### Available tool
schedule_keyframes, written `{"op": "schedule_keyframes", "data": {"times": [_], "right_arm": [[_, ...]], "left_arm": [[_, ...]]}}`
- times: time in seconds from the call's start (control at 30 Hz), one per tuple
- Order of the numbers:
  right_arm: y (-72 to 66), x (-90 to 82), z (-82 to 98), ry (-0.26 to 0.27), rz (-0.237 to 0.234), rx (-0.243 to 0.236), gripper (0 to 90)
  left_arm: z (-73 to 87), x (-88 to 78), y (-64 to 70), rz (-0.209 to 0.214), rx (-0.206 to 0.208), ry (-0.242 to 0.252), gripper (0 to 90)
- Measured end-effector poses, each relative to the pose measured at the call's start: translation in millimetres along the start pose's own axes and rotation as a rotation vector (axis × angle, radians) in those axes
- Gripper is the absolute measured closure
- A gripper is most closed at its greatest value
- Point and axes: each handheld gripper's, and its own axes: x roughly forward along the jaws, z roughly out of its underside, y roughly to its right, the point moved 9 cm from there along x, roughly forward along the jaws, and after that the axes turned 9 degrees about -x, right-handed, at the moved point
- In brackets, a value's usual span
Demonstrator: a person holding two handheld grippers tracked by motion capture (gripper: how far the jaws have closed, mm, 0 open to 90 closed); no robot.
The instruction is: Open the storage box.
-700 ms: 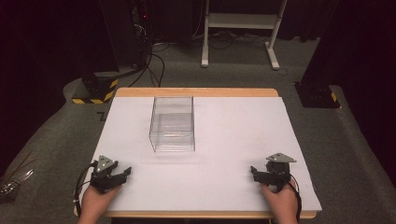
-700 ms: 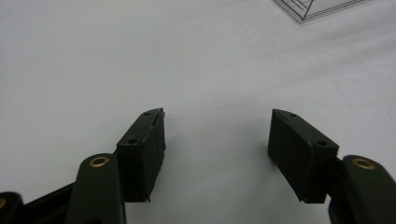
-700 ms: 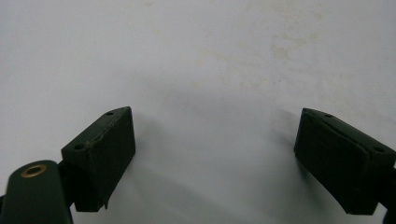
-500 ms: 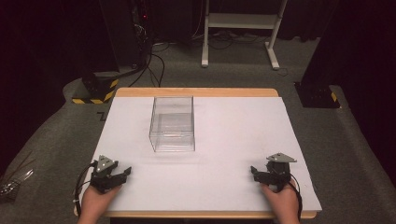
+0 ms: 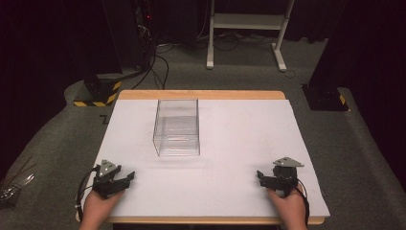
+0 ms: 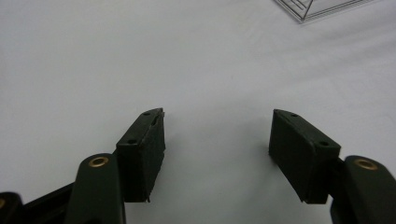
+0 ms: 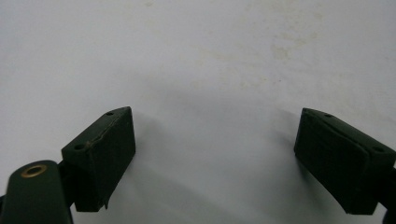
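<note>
Your left gripper (image 5: pixel 125 178) and right gripper (image 5: pixel 261 176) rest spread, gripping nothing, near the clear box (image 5: pixel 176 126); no readable writing anywhere.

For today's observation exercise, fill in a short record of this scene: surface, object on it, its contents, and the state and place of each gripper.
surface: white table top with a wooden edge
object: clear plastic box, left of centre, towards the far side
contents: none visible
left gripper: open, near left corner, holding nothing
right gripper: open, near right corner, holding nothing
box and grippers: apart, no contact
</note>
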Motion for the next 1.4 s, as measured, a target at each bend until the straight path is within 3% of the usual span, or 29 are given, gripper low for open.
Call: {"op": "schedule_keyframes", "data": {"times": [0.47, 0.67, 0.77, 1.1, 1.33, 1.37, 1.4], "right_arm": [[-0.1, 0.0, 0.0, 0.0, -0.001, 0.003, 12.5], [0.0, 0.0, 0.0, 0.001, 0.0, 0.0, 12.5], [0.0, -0.1, 0.0, 0.0, 0.0, 0.0, 12.5], [-0.2, -0.1, 0.0, 0.001, 0.0, -0.001, 12.6], [-0.2, -0.2, 0.0, 0.001, 0.0, -0.002, 12.7], [-0.2, -0.2, 0.0, 0.001, 0.0, -0.002, 12.7], [-0.2, -0.2, 0.0, 0.001, 0.0, -0.002, 12.7]], "left_arm": [[-0.9, -0.5, 0.4, -0.009, -0.005, -0.011, 36.8], [-7.0, -6.5, 7.4, 0.02, -0.011, 0.021, 39.4], [-11.8, -11.3, 15.0, 0.044, 0.007, 0.043, 40.7], [-16.6, -16.0, 28.3, 0.072, 0.022, 0.062, 37.9], [-20.2, -18.8, 36.7, 0.121, -0.001, 0.08, 37.9], [-21.0, -18.5, 43.2, 0.143, -0.046, 0.095, 37.9], [-20.8, -18.9, 40.5, 0.132, 0.002, 0.084, 37.9]]}}
